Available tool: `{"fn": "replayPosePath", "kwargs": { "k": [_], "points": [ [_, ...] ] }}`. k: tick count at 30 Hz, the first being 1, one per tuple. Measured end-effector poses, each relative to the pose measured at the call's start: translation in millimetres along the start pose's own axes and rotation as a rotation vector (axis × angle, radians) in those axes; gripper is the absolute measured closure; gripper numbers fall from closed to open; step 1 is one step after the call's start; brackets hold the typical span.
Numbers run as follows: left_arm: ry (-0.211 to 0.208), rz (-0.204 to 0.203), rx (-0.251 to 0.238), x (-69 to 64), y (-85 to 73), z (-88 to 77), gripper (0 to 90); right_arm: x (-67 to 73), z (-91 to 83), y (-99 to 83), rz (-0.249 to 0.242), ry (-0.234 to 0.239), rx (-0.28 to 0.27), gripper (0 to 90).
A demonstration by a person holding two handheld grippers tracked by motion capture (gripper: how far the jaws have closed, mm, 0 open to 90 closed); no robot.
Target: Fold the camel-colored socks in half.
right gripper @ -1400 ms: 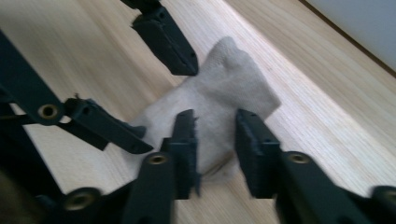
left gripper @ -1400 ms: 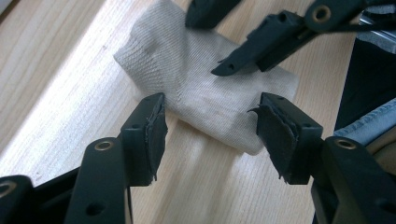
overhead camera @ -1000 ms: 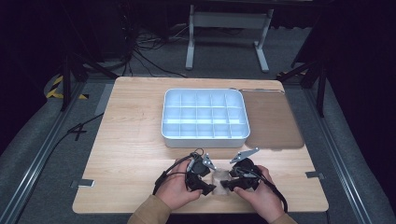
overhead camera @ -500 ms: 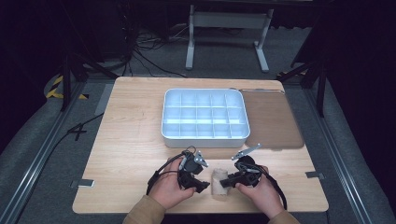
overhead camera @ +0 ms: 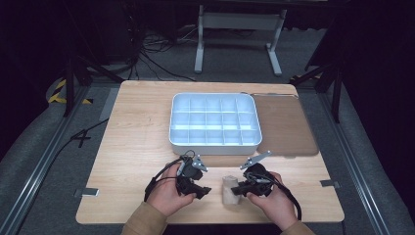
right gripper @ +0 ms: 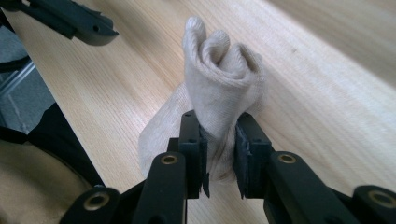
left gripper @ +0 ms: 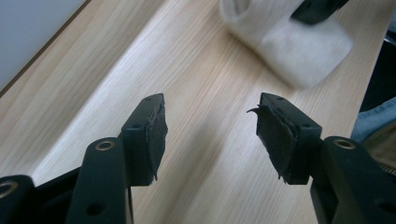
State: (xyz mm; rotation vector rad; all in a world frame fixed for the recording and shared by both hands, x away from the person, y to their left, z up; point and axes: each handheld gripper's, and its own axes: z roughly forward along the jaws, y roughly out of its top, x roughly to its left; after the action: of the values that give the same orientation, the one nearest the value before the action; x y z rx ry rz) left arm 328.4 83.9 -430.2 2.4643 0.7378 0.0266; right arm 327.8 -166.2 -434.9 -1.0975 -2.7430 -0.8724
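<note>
Grippers: two, one in each hand, both at the near edge of the table.
Hands: two; the left hand and the right hand enter from the bottom of the high view, sleeves tan.
Left gripper: jaws stand well apart with nothing between them, bare wood showing through the gap; its black pads are frayed and peeling at the edges. In the high view it sits just left of the cloth, apart from it.
Right gripper: jaws closed onto the lower part of the cloth, pinching the fabric from both sides.
Cloth roll: one; beige, soft knit or terry texture, rolled into a loose spiral at its top. It stands on the table between the two grippers, near the front edge; in the left gripper view it appears blurred ahead of the open jaws.
Table: one; light wood, straight grain, rectangular.
Tray: one; white, rounded corners, divided into a grid of small compartments; I cannot tell whether anything lies in them. It sits mid-table, well apart from the cloth.
Mat: one; brown, flat, just right of the tray, touching or nearly touching its side.
Cables: black, trailing from each gripper.
Beyond the table: grey floor, a metal stand and loose black cabling.
</note>
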Motion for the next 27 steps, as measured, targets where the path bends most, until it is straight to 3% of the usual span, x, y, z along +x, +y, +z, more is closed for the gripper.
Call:
{"fn": "replayPosePath", "kwargs": {
  "k": [4, 8, 12, 15, 19, 27],
  "points": [
    [0.015, -0.007, -0.007, 4.5, -6.5, -4.8, 42.8, 0.6, -12.0, 7.8, -0.009, -0.029, 0.014, 75.3],
    [0.035, -0.048, -0.031, 15.1, -13.1, -14.0, 42.3, -1.1, -24.3, 15.0, -0.018, -0.048, 0.015, 75.3],
    [0.030, -0.064, -0.043, 17.9, -14.4, -20.2, 42.4, -4.2, -32.5, 20.9, -0.033, -0.080, 0.000, 75.2],
    [0.022, -0.070, -0.051, 21.0, -15.4, -24.5, 44.0, -7.4, -37.7, 24.6, -0.036, -0.081, -0.014, 75.2],
    [0.058, -0.079, -0.050, 26.8, -18.7, -25.7, 43.2, -11.2, -44.9, 29.8, -0.032, -0.091, -0.023, 75.2],
    [0.056, -0.097, -0.069, 32.3, -21.2, -30.8, 43.1, -16.9, -58.0, 37.2, -0.026, -0.108, -0.036, 75.1]
  ]
}}
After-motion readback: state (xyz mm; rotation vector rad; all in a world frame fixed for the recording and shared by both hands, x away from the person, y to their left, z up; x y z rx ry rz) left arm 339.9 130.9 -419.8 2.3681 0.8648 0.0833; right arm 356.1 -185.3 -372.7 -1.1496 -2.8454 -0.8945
